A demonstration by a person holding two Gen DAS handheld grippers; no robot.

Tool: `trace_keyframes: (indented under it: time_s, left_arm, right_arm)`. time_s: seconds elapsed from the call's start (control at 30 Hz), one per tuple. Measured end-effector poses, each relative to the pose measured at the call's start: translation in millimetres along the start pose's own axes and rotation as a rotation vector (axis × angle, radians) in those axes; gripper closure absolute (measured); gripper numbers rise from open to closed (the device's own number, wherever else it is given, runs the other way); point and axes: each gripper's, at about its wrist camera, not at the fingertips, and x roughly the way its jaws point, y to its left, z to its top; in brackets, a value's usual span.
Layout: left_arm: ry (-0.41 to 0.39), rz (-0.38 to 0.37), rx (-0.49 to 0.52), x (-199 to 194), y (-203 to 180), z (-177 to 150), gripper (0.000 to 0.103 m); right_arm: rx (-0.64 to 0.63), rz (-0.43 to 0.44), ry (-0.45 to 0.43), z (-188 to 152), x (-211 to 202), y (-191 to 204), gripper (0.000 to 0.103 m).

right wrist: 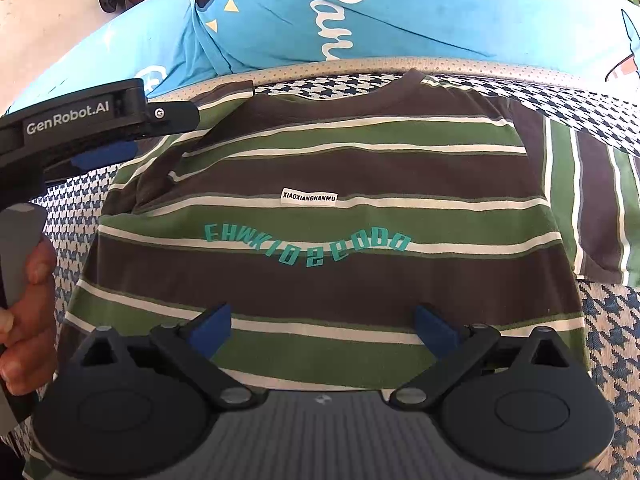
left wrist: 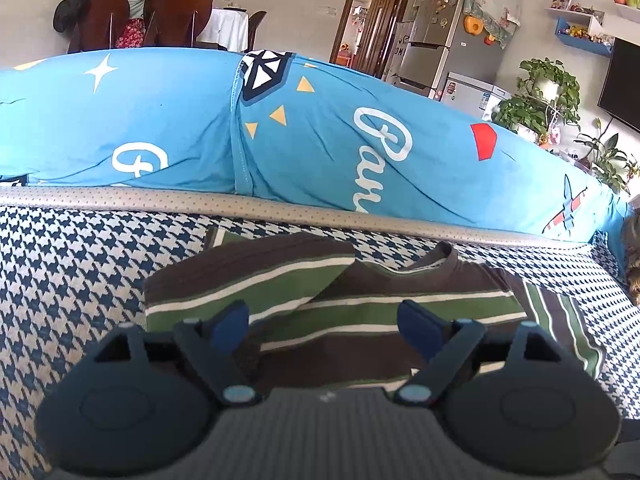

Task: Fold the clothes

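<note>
On houndstooth sofa (right wrist: 608,320): shirt (right wrist: 320,160) with one sleeve (left wrist: 256,268) folded in, other left; both grippers' (left wrist: 322,322) (right wrist: 322,326) fingers spread, empty.

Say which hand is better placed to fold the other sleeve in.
Probably right. The striped shirt's unfolded sleeve lies on that side; the right tongs hang open over the shirt, while the left tongs sit by the folded sleeve.

One striped shirt (right wrist: 320,184) lies on the checked cover (right wrist: 608,320). Two tools hang over it, the left tool (left wrist: 324,326) and the right tool (right wrist: 322,326). One blue printed quilt (left wrist: 320,132) lies behind. Two brown chairs (left wrist: 176,16), perhaps three, stand beyond; one fridge (left wrist: 436,36).
</note>
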Motion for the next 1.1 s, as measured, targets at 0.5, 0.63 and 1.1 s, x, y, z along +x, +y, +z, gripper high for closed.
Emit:
trace_keyframes:
  time_s: [0.5, 0.63, 1.1]
  left_arm:
    - [-0.021, 0.042, -0.025, -5, 13, 9, 0.018]
    - [-0.034, 0.045, -0.045, -8, 21, 14, 0.018]
    - [0.019, 0.138, -0.158, 4, 67, 8, 0.016]
  right_arm:
    - [0.009, 0.002, -0.005, 0, -2, -2, 0.003]
    - [-0.010, -0.010, -0.005, 0, -1, 1, 0.003]
    - [-0.077, -0.029, 0.005, -2, 2, 7, 0.003]
